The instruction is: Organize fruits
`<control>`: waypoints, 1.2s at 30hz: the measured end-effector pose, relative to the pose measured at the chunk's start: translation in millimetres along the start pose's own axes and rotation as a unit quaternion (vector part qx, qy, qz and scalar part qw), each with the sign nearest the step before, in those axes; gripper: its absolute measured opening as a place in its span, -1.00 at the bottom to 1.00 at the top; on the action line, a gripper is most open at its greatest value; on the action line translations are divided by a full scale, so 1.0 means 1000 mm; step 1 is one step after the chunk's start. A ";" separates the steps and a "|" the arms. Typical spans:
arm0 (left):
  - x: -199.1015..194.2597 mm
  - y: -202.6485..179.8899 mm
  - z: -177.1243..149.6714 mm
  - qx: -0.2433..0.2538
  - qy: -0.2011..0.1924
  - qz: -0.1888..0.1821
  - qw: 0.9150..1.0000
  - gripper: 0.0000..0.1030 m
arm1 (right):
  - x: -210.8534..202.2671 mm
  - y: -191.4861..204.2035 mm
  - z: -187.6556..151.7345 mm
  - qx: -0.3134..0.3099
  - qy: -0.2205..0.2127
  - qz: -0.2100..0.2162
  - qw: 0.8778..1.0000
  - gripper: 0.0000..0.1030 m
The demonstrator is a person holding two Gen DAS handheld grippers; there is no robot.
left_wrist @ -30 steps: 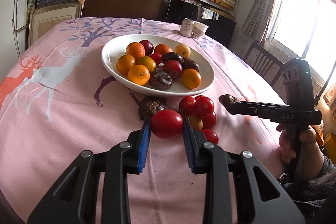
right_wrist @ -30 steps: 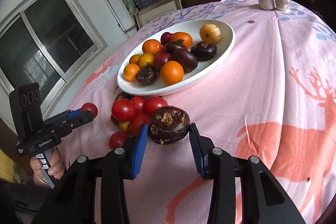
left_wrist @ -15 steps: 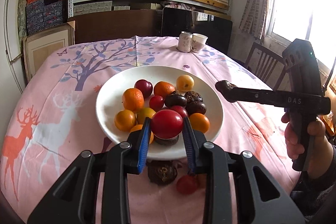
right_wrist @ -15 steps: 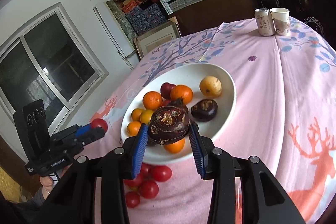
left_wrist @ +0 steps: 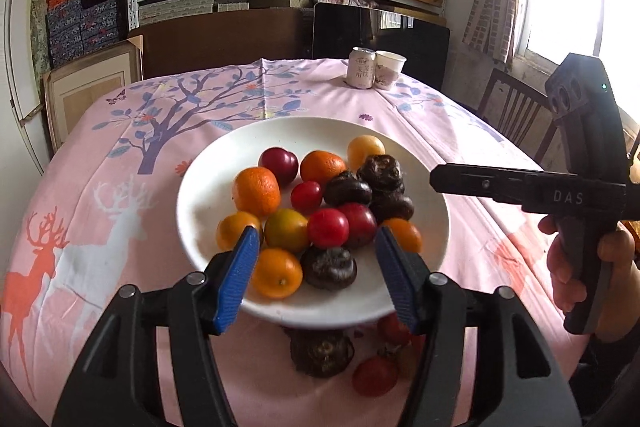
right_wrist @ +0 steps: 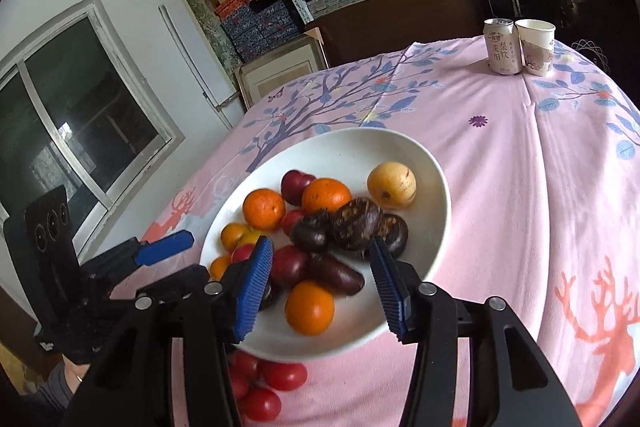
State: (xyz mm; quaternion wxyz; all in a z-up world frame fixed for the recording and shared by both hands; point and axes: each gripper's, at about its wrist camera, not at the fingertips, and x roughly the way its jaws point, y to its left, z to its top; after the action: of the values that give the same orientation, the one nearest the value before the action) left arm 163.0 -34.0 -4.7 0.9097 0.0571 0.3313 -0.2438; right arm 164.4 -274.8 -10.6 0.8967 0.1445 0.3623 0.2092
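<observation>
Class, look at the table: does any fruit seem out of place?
Yes. Several red tomatoes and one dark water chestnut lie on the pink tablecloth beside the white plate, not on it.

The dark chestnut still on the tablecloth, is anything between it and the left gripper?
Yes. The dark chestnut lies below the near rim of the white plate, under the open left gripper, which is over the plate. A red tomato sits right beside it.

Left tongs (left_wrist: 316,275) gape empty above the white bowl (left_wrist: 208,187) of fruit.
</observation>
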 end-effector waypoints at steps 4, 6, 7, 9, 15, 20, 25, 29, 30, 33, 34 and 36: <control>-0.018 -0.004 -0.034 0.019 0.028 0.002 0.999 0.14 | -0.009 0.020 -0.041 -0.038 0.032 -0.004 0.999 -0.01; -0.025 -0.011 -0.051 0.031 0.040 -0.003 0.999 0.14 | -0.013 0.029 -0.061 -0.054 0.044 -0.003 0.998 -0.01; -0.027 -0.015 -0.059 0.040 0.044 -0.003 0.998 0.14 | -0.014 0.033 -0.068 -0.060 0.048 -0.001 0.997 -0.01; -0.025 -0.024 -0.072 0.060 0.055 0.002 0.997 0.14 | -0.019 0.038 -0.078 -0.068 0.048 -0.006 0.996 -0.01; -0.006 -0.034 -0.082 0.071 0.091 0.002 0.993 -0.19 | -0.032 0.033 -0.085 -0.054 0.033 -0.008 0.998 -0.01; 0.005 -0.045 -0.074 0.089 0.100 -0.008 0.991 -0.46 | -0.031 0.020 -0.091 -0.034 0.037 -0.010 0.999 -0.01; 0.017 -0.044 -0.064 0.077 0.109 -0.021 0.991 -0.46 | -0.030 0.021 -0.094 -0.045 0.037 0.000 0.998 -0.01; 0.015 -0.044 -0.062 0.075 0.102 -0.026 0.992 -0.46 | -0.029 0.033 -0.102 -0.069 0.047 0.009 0.996 -0.01; 0.012 -0.044 -0.062 0.075 0.094 -0.026 0.992 -0.47 | -0.029 0.036 -0.104 -0.074 0.049 0.011 0.996 -0.01; -0.005 -0.043 -0.065 0.073 0.052 -0.013 0.996 -0.48 | -0.028 0.044 -0.106 -0.086 0.053 0.003 0.995 -0.01; -0.012 -0.042 -0.067 0.070 0.036 -0.013 0.997 -0.48 | -0.027 0.046 -0.107 -0.090 0.054 -0.001 0.995 -0.01; -0.025 -0.037 -0.071 0.050 0.022 -0.008 0.998 -0.48 | -0.027 0.053 -0.107 -0.095 0.059 0.003 0.994 -0.01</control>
State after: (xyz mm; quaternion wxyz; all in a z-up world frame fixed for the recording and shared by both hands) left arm 88.3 -37.3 -41.7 0.8961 0.1057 0.3394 -0.2659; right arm 56.2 -230.2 -47.4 0.8829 0.0468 0.3924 0.2535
